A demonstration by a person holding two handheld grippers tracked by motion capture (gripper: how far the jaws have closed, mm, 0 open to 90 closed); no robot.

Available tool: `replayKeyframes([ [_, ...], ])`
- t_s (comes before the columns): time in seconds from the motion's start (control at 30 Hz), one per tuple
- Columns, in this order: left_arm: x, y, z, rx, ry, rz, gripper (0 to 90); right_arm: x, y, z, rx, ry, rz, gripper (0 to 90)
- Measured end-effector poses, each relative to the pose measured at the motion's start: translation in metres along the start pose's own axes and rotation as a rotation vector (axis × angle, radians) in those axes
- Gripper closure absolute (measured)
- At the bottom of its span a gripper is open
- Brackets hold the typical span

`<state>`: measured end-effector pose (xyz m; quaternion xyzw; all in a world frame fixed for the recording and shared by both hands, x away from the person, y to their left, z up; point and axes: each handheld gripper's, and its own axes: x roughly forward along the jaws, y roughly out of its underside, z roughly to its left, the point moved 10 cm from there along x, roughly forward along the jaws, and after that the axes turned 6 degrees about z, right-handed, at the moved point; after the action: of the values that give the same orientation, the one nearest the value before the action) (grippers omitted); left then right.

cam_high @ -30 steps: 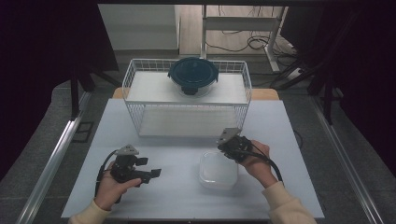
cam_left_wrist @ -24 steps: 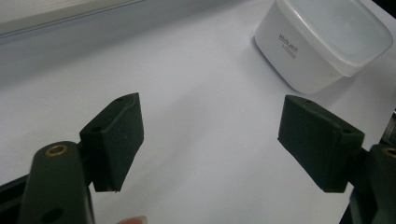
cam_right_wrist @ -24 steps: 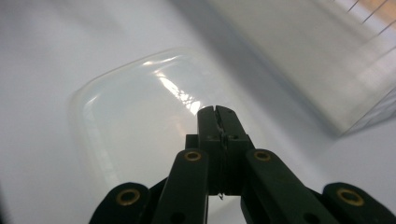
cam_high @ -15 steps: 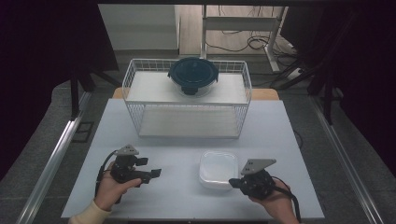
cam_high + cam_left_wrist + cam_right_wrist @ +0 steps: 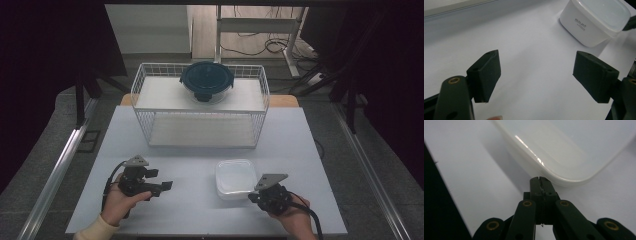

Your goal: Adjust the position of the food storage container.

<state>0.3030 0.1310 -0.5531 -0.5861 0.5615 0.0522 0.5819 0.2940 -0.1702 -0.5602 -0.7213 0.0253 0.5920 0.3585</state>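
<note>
A white lidded plastic container (image 5: 235, 178) sits on the white table (image 5: 200, 210), right of the middle. My right gripper (image 5: 252, 196) is at the container's near right corner, pointing left at it. In the right gripper view my right gripper (image 5: 540, 180) is shut with nothing between its jaws, its tips right at the rim of the container (image 5: 564, 150). My left gripper (image 5: 162, 180) rests at the near left, pointing right. In the left gripper view my left gripper (image 5: 540, 75) is open over bare table, with the container (image 5: 596, 20) farther off at the upper right.
A white wire basket (image 5: 200, 107) stands at the back of the table. A dark blue-lidded round bowl (image 5: 206, 80) sits on its upper shelf. Dark floor and metal rails flank the table on both sides.
My right gripper has come from the container's far right corner down toward the near edge, to its near right corner. The left gripper and the container have stayed put.
</note>
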Motion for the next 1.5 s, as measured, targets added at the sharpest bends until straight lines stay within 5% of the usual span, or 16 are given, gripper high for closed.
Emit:
replayKeyframes([
  [0.53,0.001,0.001,0.001,0.001,-0.003,0.007,21.5,0.015,-0.011,-0.061,0.115,0.093,-0.002,89.7],
  [1.07,0.001,0.001,0.001,0.004,-0.004,0.008,21.5,0.019,-0.022,-0.067,0.159,0.102,-0.017,89.7],
  [1.3,0.000,0.001,0.004,-0.003,-0.004,0.005,21.5,0.033,-0.044,-0.072,0.149,0.101,-0.025,89.6],
  [1.5,-0.002,0.000,0.005,-0.010,-0.006,-0.003,21.6,0.050,-0.072,-0.061,0.099,0.071,-0.040,89.6],
])
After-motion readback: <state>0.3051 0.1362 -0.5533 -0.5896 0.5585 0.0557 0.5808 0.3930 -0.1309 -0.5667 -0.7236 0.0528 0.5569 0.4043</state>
